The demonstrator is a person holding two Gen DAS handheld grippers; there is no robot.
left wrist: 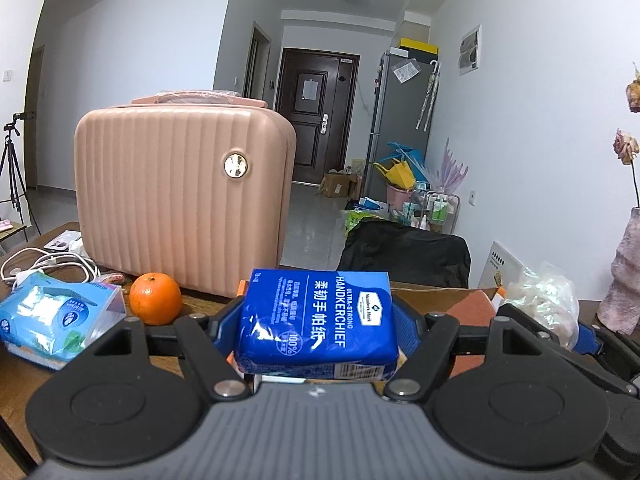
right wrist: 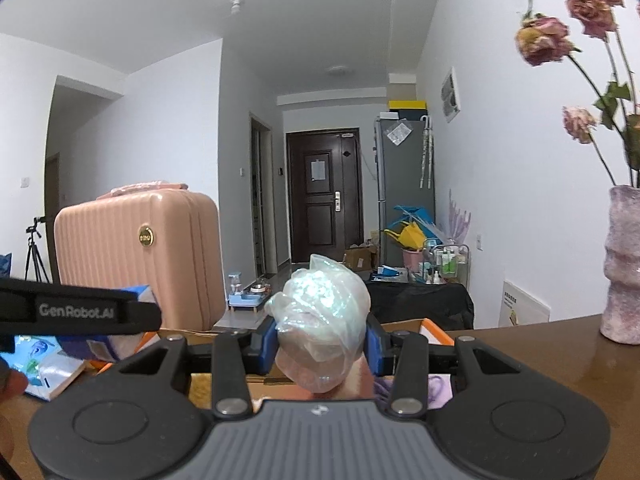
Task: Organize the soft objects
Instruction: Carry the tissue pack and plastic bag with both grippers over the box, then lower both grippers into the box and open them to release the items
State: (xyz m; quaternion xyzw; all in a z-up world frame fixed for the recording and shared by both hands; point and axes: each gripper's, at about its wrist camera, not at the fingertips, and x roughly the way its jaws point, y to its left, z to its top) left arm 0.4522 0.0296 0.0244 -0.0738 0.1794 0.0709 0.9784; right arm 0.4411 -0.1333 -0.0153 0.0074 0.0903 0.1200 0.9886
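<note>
My left gripper (left wrist: pixel 318 326) is shut on a blue handkerchief tissue pack (left wrist: pixel 316 320), held above a cardboard box (left wrist: pixel 432 300) with an orange interior. My right gripper (right wrist: pixel 320 340) is shut on a crumpled clear plastic bag (right wrist: pixel 320 320) with pinkish contents, held over the same box (right wrist: pixel 404 326). The bag and the right gripper also show at the right of the left wrist view (left wrist: pixel 540 300). The left gripper's side shows at the left of the right wrist view (right wrist: pixel 76 312). A light blue wet-wipes pack (left wrist: pixel 56 320) lies on the table at left.
A pink ribbed suitcase (left wrist: pixel 184 196) stands on the wooden table behind an orange (left wrist: pixel 155 299). White cables (left wrist: pixel 48 264) lie at the far left. A pink vase (right wrist: pixel 622 264) with dried roses stands at right. A black bag (left wrist: pixel 404 252) sits beyond the box.
</note>
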